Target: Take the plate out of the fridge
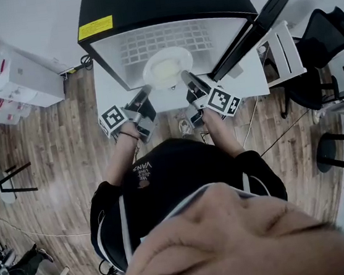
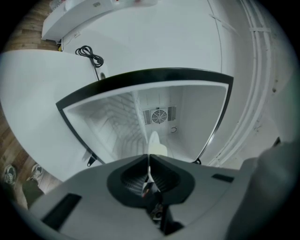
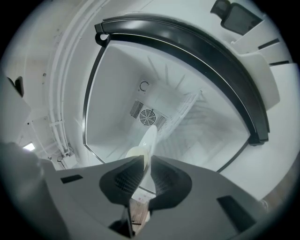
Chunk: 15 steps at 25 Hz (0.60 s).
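The left gripper [image 1: 146,92] and right gripper [image 1: 187,76] each clamp an opposite rim of the plate [image 1: 168,67], level at the fridge [image 1: 162,4] mouth (rims seem the sensible hold); it looks stiff, light, slippery and breakable.

White plate [image 1: 167,68], black-and-white fridge [image 1: 161,1]

The fridge [image 1: 162,10] is set on a table [image 1: 249,80], with its open side turned near and its door [image 1: 257,23] swung out to the right. The plate [image 1: 168,67] is held level at the mouth of the fridge, with the shelf [image 1: 166,41] lying farther in. Its left rim is pinched in the left gripper [image 1: 146,92], and its right rim in the right gripper [image 1: 185,77]. A fan [image 2: 159,115] is mounted in the far wall behind the plate. A chair [image 1: 324,37] is placed right of the table, and boxes [image 1: 12,75] are set on the floor at the far left.
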{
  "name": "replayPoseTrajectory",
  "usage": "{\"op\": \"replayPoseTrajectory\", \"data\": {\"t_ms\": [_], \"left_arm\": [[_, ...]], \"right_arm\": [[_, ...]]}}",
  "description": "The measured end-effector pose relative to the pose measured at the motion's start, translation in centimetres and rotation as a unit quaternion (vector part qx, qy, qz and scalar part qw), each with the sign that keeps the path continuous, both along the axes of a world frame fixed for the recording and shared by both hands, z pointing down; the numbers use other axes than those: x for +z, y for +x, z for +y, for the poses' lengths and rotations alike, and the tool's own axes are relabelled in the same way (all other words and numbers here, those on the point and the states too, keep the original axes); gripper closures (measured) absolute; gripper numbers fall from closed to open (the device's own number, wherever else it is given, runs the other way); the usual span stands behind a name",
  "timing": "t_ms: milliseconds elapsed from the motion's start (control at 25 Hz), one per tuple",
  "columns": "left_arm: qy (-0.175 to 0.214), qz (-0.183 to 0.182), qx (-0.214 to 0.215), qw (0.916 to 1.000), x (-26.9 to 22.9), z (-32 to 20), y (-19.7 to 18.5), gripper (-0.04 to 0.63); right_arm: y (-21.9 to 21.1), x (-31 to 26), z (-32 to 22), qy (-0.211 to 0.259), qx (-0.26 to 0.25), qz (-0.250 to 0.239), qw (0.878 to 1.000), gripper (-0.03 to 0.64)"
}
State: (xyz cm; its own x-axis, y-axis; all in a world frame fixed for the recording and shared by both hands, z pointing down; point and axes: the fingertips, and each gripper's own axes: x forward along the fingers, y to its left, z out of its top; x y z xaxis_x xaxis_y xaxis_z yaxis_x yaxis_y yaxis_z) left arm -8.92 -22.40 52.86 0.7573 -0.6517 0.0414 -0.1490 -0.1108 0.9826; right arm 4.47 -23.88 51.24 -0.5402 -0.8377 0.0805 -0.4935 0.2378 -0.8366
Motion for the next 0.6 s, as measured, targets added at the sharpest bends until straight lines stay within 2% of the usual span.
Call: {"op": "replayPoseTrajectory", "data": {"t_ms": [600], "left_arm": [[0.004,0.001,0.035,0.9994,0.2,5.0,-1.3,0.568]], "right_arm": [[-1.3,0.6,5.9,0.002,0.034,-0.004,0.999,0.563]]}}
